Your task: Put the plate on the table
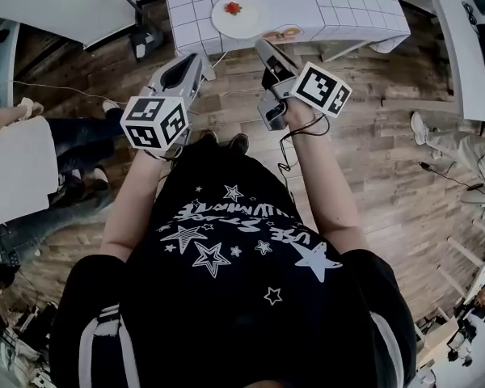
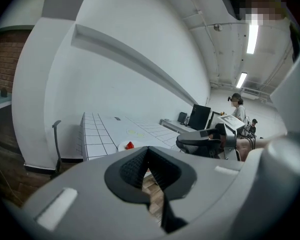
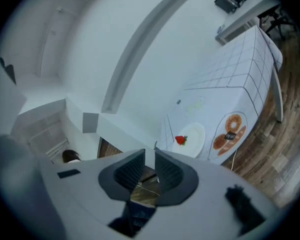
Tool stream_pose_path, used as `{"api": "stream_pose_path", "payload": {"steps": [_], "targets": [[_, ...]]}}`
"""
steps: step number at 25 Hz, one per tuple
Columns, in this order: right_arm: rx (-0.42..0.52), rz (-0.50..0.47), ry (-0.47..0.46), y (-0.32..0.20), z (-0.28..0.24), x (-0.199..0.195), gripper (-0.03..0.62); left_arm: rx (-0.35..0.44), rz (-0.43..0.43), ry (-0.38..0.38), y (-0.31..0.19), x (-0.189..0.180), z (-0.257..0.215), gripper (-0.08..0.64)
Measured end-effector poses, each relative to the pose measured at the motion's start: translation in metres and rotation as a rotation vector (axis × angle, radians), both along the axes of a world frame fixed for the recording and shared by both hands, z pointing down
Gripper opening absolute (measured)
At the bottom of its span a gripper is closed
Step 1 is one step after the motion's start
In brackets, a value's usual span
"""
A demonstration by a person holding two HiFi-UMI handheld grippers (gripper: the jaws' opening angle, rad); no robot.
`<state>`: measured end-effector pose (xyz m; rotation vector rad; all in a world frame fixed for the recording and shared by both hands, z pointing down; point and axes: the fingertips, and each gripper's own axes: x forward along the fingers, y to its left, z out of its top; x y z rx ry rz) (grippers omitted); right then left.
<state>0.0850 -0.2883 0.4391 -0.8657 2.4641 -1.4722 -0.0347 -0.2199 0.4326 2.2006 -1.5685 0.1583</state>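
Observation:
A white plate (image 1: 237,14) with a red strawberry (image 1: 233,8) on it sits near the front edge of the table (image 1: 347,6), which has a white gridded cloth. Both grippers hang in the air short of that edge, over the wooden floor. My left gripper (image 1: 200,61) points at the table, its pads touching at the tips with nothing between them (image 2: 148,151). My right gripper (image 1: 263,45) is tilted, and a narrow gap shows between its pads (image 3: 150,154), which hold nothing. The plate (image 3: 194,139) lies beyond the right jaws; only the strawberry (image 2: 130,145) peeks over the left ones.
A print of a doughnut and bread (image 1: 283,33) marks the cloth beside the plate. A chair base (image 1: 145,39) stands left of the table. Seated people's legs (image 1: 73,136) are at the left, a shoe (image 1: 420,128) at the right. A monitor (image 2: 200,116) stands further back.

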Motion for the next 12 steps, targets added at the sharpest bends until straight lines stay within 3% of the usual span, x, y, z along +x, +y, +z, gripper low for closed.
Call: {"api": "stream_pose_path", "payload": {"steps": [8, 12], "targets": [[0.18, 0.023, 0.139, 0.026, -0.024, 0.0, 0.034, 0.026, 0.068, 0.006, 0.013, 0.012, -0.011, 0.009], [0.248, -0.01, 0.196, 0.055, -0.03, -0.02, 0.028, 0.04, 0.091, 0.015, 0.037, 0.002, -0.013, 0.009]]}}
